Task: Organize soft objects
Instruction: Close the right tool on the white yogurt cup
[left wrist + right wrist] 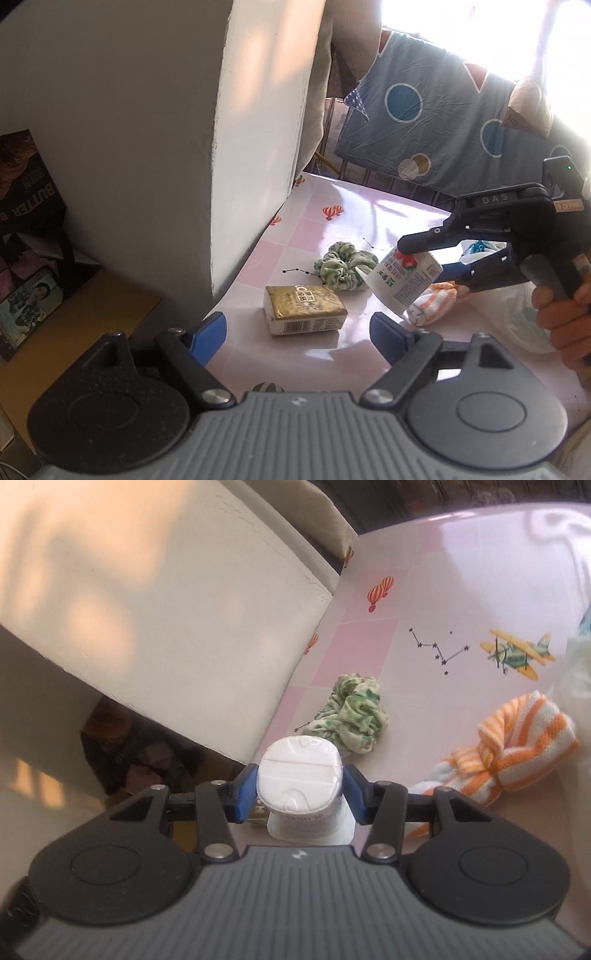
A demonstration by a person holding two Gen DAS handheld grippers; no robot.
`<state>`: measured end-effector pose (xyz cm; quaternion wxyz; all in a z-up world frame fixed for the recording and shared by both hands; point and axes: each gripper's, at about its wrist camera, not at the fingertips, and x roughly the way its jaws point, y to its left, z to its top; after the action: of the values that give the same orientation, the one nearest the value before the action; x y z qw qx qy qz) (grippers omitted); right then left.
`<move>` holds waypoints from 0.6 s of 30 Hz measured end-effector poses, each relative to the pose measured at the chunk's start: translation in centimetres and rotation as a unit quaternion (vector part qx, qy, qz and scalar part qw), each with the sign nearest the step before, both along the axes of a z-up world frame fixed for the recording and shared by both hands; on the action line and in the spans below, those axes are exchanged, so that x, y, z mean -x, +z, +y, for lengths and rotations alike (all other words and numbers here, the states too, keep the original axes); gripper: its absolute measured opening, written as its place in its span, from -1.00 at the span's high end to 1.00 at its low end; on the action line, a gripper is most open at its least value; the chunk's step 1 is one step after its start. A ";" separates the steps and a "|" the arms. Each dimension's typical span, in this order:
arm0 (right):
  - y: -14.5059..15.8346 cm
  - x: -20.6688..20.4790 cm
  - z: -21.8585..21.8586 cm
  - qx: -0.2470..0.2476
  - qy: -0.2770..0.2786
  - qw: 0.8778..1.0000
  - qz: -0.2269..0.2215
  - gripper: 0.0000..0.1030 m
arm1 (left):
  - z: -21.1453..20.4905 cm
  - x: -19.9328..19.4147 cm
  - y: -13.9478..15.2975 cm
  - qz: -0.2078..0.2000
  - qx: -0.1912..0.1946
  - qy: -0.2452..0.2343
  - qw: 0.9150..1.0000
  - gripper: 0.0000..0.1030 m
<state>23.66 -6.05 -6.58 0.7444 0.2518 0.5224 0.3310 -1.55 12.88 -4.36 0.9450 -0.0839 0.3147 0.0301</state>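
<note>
step: your right gripper [300, 788] pinches tissue pack [299, 775], lifted off surface [461, 590] | left gripper [299, 328] spread, empty, over gold pack [304, 308] | next: likely place it beside the other softs

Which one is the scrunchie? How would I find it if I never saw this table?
Start at the pink checked table beside the white wall. Near the wall's corner lies the scrunchie, just past the gold tissue pack. It is the only green, ruffled ring of cloth; the towel nearby is orange-striped and knotted.
</note>
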 end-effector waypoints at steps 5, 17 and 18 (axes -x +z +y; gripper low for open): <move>-3.7 2.5 -3.8 -0.104 -0.052 0.987 0.107 0.07 | -1.1 -0.1 0.3 0.006 0.005 -0.029 1.000 -0.56; -6.6 7.4 -8.8 -0.087 -0.124 0.979 0.137 0.00 | -6.1 -1.7 -0.4 0.051 -0.017 -0.108 0.993 -0.18; -6.2 7.7 -9.1 -0.071 -0.124 0.981 0.129 0.00 | -6.5 -1.8 -0.5 0.054 -0.018 -0.115 0.992 -0.13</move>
<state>15.91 -15.17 -12.82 0.6864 0.4075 0.5538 0.2368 0.28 6.40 -4.90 0.9252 -0.0286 0.3720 -0.0690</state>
